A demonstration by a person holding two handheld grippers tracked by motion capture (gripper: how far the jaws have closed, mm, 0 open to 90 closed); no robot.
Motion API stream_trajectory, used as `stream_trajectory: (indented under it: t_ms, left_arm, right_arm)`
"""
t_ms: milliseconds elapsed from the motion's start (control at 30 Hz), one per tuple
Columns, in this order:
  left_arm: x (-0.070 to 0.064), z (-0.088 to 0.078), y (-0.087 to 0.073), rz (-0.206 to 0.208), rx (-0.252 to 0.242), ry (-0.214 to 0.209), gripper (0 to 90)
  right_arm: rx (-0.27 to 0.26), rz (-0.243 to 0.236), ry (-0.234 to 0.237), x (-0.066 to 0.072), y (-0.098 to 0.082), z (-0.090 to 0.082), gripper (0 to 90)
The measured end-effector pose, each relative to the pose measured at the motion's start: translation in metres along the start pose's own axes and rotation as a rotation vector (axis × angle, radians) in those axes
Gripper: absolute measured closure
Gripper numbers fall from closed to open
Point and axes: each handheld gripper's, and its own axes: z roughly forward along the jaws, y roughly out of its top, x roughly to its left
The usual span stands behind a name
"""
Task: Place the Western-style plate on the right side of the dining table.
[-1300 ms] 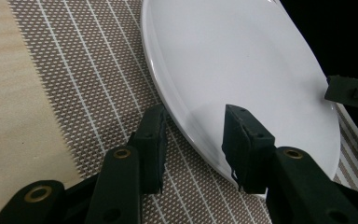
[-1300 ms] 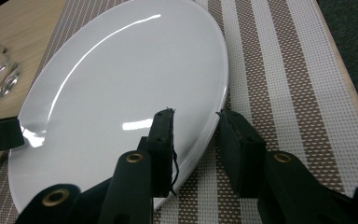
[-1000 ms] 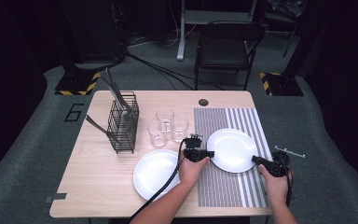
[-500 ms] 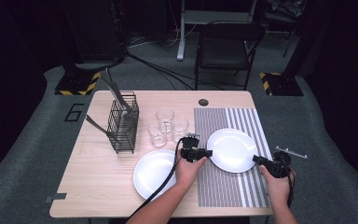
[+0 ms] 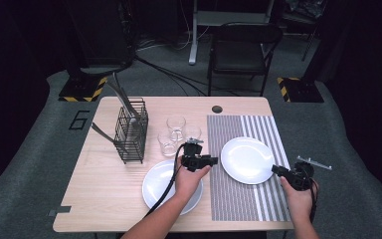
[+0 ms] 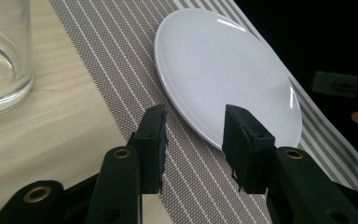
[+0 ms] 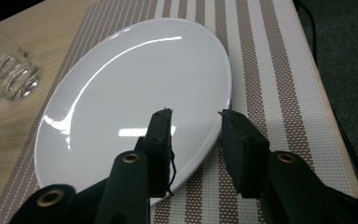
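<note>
A white plate (image 5: 247, 159) lies on the striped placemat (image 5: 238, 199). My right gripper (image 5: 274, 170) is at its right rim, open. In the right gripper view its jaws (image 7: 196, 123) straddle the near rim of this plate (image 7: 135, 88), one over the plate and one over the mat, without pressing on it. My left gripper (image 5: 213, 160) hovers open by the mat's left edge, pointing at the plate. Nothing sits between its fingertips (image 6: 193, 135), and the plate (image 6: 223, 70) lies just beyond them. A second white plate (image 5: 160, 185) rests on the bare wood under my left hand.
Three clear glasses (image 5: 176, 124) stand behind the left gripper, one close by (image 6: 2, 51). A black wire rack (image 5: 132, 132) with cutlery stands at the left. The table's right edge runs just past the mat (image 7: 270, 70). A chair (image 5: 243, 47) stands beyond the table.
My left gripper has drawn back a little to the left, away from the plate on the mat, and risen slightly. The right gripper has stayed at the plate's rim.
</note>
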Motion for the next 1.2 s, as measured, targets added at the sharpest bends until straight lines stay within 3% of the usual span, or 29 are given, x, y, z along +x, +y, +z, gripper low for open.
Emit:
stream_trajectory:
  t_ms: [33,267,500,567,667,1200]
  left_arm:
    - [0.001,-0.004,0.0,0.022,0.001,0.001,59.2]
    - [0.007,-0.029,0.001,0.033,-0.026,0.019,59.1]
    - [0.014,-0.053,0.001,0.048,-0.045,0.023,58.7]
    - [0.017,-0.058,0.0,0.063,-0.044,0.025,58.6]
    - [0.019,-0.067,-0.002,0.065,-0.049,0.034,58.6]
    - [0.04,-0.116,-0.016,0.073,-0.078,0.081,58.6]
  right_arm:
    - [-0.001,-0.008,0.005,0.0,0.001,-0.001,62.7]
    - [0.01,-0.076,0.049,0.008,0.013,-0.013,60.4]
    - [0.001,-0.061,0.099,0.009,0.019,-0.02,60.4]
    - [-0.001,-0.053,0.096,0.008,0.017,-0.018,60.4]
    - [-0.001,-0.08,0.084,0.011,0.015,-0.017,60.4]
    - [0.025,-0.174,0.114,0.046,0.016,-0.012,59.7]
